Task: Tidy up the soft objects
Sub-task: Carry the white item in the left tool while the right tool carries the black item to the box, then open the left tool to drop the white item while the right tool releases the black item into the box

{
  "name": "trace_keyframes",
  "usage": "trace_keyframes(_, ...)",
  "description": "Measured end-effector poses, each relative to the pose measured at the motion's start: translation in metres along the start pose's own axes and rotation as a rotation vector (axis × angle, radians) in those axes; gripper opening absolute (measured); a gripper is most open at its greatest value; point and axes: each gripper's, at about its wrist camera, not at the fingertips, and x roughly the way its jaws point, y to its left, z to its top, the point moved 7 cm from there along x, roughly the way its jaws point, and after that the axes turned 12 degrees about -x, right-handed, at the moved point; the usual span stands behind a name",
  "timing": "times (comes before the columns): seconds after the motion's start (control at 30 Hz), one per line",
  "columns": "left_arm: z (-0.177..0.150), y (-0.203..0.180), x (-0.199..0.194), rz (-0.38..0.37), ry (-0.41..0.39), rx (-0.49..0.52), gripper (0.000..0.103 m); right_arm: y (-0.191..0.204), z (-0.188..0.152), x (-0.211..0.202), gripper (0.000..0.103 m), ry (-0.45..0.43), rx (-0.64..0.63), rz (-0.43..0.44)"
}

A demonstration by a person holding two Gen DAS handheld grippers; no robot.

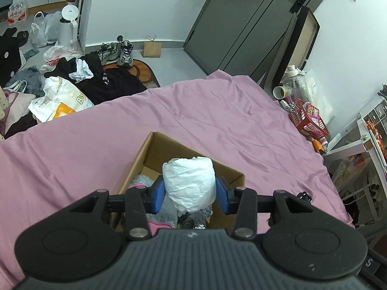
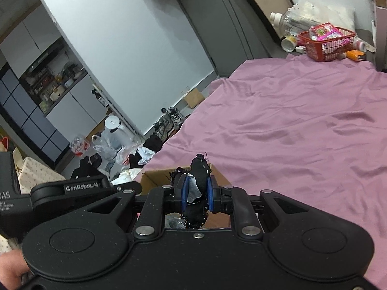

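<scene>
Left wrist view: left gripper (image 1: 190, 194) clamped on white soft bundle (image 1: 189, 181), long axis upright, held directly above open cardboard box (image 1: 154, 148) on pink bedsheet (image 1: 217, 111). Straight lowering suffices.

Right wrist view: right gripper (image 2: 197, 191) clamped on black fabric piece (image 2: 198, 169), axis upright, poised over near edge of box (image 2: 154, 177).

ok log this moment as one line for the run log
left gripper: shut on white bundle | right gripper: shut on black cloth | both over cardboard box on pink bed sheet
</scene>
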Motion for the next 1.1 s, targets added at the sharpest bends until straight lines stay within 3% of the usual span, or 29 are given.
trace_keyframes(0.3,0.012,0.007,0.024,0.015,0.039,-0.011,0.043,0.01,-0.004,0.022,0.017,0.033,0.002,0.017)
trace_keyframes(0.6,0.024,0.013,0.039,0.083,0.055,0.008,0.048,0.015,-0.003,0.044,0.017,0.058,0.016,0.038)
trace_keyframes(0.93,0.036,0.016,0.033,0.098,0.057,0.005,0.051,0.024,-0.001,0.055,0.018,0.048,0.041,0.077)
trace_keyframes(1.03,0.037,0.015,0.028,0.095,0.052,0.014,0.053,0.03,-0.001,0.056,0.026,0.055,0.039,0.095)
trace_keyframes(1.1,0.037,0.013,0.025,0.1,0.052,0.029,0.055,0.03,-0.001,0.055,0.045,0.058,0.068,0.122)
